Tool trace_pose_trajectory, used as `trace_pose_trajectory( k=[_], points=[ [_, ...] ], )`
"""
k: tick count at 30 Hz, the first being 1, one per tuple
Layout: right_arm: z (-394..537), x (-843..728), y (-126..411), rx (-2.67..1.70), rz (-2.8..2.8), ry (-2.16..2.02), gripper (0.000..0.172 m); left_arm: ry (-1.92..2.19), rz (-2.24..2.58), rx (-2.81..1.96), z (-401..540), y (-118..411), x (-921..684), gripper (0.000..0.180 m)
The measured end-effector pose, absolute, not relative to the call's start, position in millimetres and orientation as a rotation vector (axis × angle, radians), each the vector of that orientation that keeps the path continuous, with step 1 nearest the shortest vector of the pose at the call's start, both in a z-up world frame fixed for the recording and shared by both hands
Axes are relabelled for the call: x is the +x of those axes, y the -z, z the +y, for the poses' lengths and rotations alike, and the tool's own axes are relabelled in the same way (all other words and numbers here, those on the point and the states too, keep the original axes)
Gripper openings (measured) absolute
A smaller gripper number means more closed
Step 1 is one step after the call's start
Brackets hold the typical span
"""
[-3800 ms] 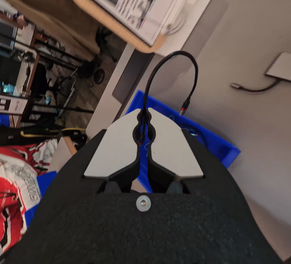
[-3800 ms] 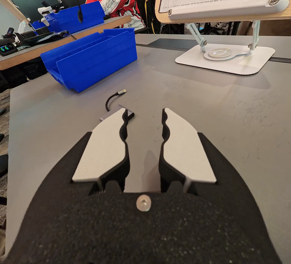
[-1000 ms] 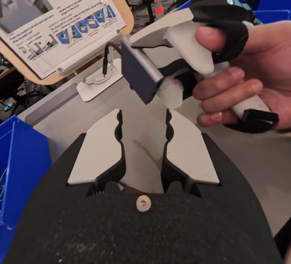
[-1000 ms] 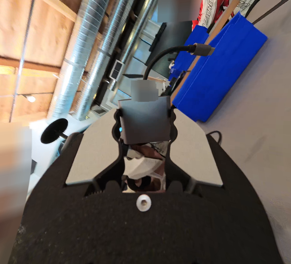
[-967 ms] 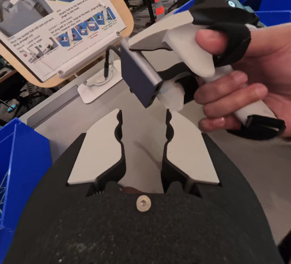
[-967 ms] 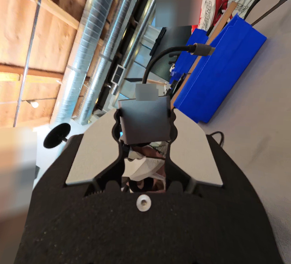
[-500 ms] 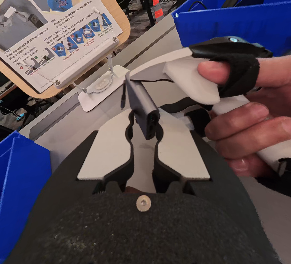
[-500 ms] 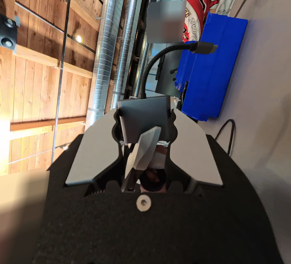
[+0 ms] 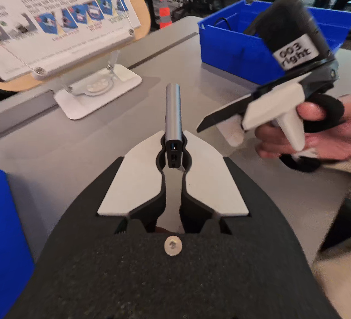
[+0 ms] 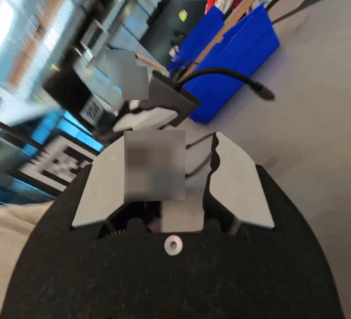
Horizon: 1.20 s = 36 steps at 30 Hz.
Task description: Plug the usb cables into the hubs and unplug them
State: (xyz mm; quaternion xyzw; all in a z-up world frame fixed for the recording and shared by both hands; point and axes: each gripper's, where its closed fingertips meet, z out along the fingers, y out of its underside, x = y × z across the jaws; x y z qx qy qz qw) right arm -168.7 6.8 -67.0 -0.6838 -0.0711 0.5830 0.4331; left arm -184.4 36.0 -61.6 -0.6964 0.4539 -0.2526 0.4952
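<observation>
1. Left wrist view: we see our left gripper (image 9: 173, 155) clamped on the hub (image 9: 172, 116), a slim grey metal bar standing on edge between the two fingertips, both dark inner faces pressing its narrow sides near the port end. The dark end face with its ports looks back at us. The hub is held above the grey table (image 9: 133, 138), between the white stand (image 9: 98, 91) of the instruction board and the blue bin (image 9: 237, 51). Our right gripper (image 9: 218, 131) hangs just right of the hub, apart from it, jaws spread and nothing between them.

2. We judge the hub light, rigid and smooth, so it could slip or twist under a plug's push. Taking it across its flat sides near the ports, as now, looks sound.

3. Right wrist view: much is blurred by motion. Our right gripper (image 10: 199, 148) stands wide; a mosaic patch hides its left fingertip, and nothing shows in the gap. Farther off we see the hub (image 10: 171, 99) as a dark slab in the left gripper's fingers (image 10: 148, 118), its own short black tail cable (image 10: 218, 74) arching free toward the blue bin (image 10: 237, 66).

4. A loose thin black cable (image 10: 199, 142) lies on the table beside our right fingertip. It looks limp, so we would take it by the stiff plug shell.
</observation>
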Motion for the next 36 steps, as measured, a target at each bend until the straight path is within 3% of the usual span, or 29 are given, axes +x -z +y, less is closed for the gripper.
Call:
trace_pose_trajectory(
  k=[8, 12, 24, 36],
  points=[
    [7, -141, 72, -1.567, -0.915, -0.292, 0.073, 0.775, 1.163, -1.905, 41, 69, -185, 0.012],
    [25, -138, 71, -1.404, -1.152, 0.089, 0.069, 0.771, 1.187, -1.946, 37, 69, -178, 0.012],
    [57, -152, 77, -1.017, -1.324, 0.497, 0.069, 0.882, 1.258, -2.060, 34, 88, -151, 0.012],
    [70, -134, 98, -1.115, -1.360, 0.551, 0.069, 0.883, 1.389, -2.072, 34, 106, -125, 0.013]
  ],
)
